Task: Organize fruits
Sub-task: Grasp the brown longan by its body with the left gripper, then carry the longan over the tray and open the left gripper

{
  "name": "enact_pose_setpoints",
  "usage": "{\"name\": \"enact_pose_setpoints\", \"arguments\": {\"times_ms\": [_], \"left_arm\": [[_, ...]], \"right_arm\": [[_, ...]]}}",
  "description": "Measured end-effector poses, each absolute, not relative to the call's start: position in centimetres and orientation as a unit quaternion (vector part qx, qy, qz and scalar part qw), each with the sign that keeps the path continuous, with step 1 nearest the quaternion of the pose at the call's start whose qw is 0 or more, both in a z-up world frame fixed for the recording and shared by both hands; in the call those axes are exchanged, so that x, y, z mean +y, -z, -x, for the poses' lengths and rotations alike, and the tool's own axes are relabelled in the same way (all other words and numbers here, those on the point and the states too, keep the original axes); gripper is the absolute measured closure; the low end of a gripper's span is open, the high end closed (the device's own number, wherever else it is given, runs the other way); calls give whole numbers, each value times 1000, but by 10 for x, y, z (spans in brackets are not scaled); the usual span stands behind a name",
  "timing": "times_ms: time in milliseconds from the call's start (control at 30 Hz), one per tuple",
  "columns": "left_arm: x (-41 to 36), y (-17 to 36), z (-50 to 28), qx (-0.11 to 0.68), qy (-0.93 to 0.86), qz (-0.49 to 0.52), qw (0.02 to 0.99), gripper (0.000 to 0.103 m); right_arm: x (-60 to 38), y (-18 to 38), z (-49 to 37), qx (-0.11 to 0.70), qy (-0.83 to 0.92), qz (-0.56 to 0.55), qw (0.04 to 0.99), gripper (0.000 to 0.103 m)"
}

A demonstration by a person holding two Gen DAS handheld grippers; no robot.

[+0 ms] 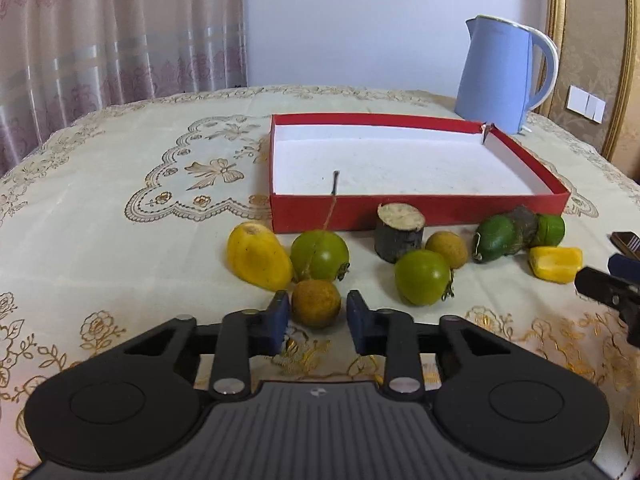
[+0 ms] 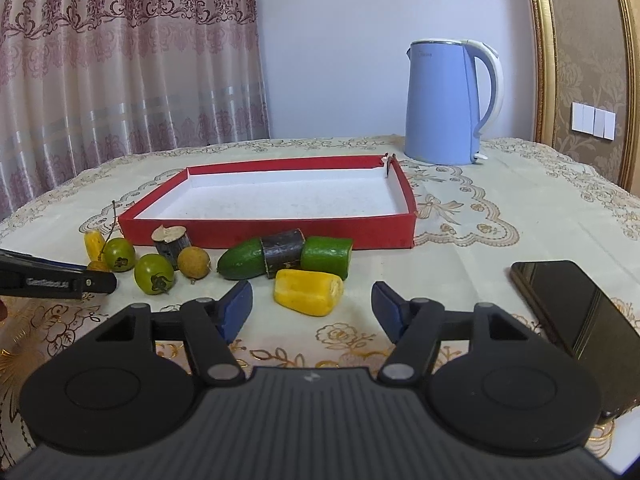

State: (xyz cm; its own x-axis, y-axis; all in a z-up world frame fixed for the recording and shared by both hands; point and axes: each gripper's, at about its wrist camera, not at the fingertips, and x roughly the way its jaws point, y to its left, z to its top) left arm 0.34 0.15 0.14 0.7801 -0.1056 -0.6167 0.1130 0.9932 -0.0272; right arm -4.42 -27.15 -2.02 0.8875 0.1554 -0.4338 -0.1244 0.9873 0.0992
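Observation:
My left gripper (image 1: pixel 318 299) is shut on a small brown longan (image 1: pixel 316 304) that rests on the tablecloth, one blue pad on each side of it. Right behind it lie a yellow fruit (image 1: pixel 258 256) and a green round fruit (image 1: pixel 320 256). My right gripper (image 2: pixel 312 289) is open, with a cut yellow piece (image 2: pixel 308 292) between and just ahead of its pads, untouched. Behind that piece lies a green cucumber-like fruit (image 2: pixel 244 260) with a dark band. A second green fruit (image 1: pixel 422 278), a second longan (image 1: pixel 446 248) and a dark stump piece (image 1: pixel 400 232) sit mid-row.
An empty red box (image 1: pixel 420 208) with a white floor lies just behind the fruit row. A blue kettle (image 2: pixel 448 104) stands at the back right. A black phone (image 2: pixel 576 320) lies right of my right gripper. Curtains hang behind the table.

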Motion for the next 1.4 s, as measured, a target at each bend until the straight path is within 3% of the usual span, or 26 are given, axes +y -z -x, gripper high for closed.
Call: {"name": "enact_pose_setpoints", "arguments": {"times_ms": [433, 767, 1400], "left_arm": [[16, -31, 13, 272, 70, 14, 960, 78], [37, -75, -33, 257, 90, 49, 961, 78], [-40, -43, -176, 353, 66, -16, 933, 78]], "right_arm": [[-272, 23, 35, 247, -83, -19, 965, 43], [-271, 24, 22, 253, -86, -29, 963, 42], [-258, 24, 8, 267, -75, -40, 960, 42]]}}
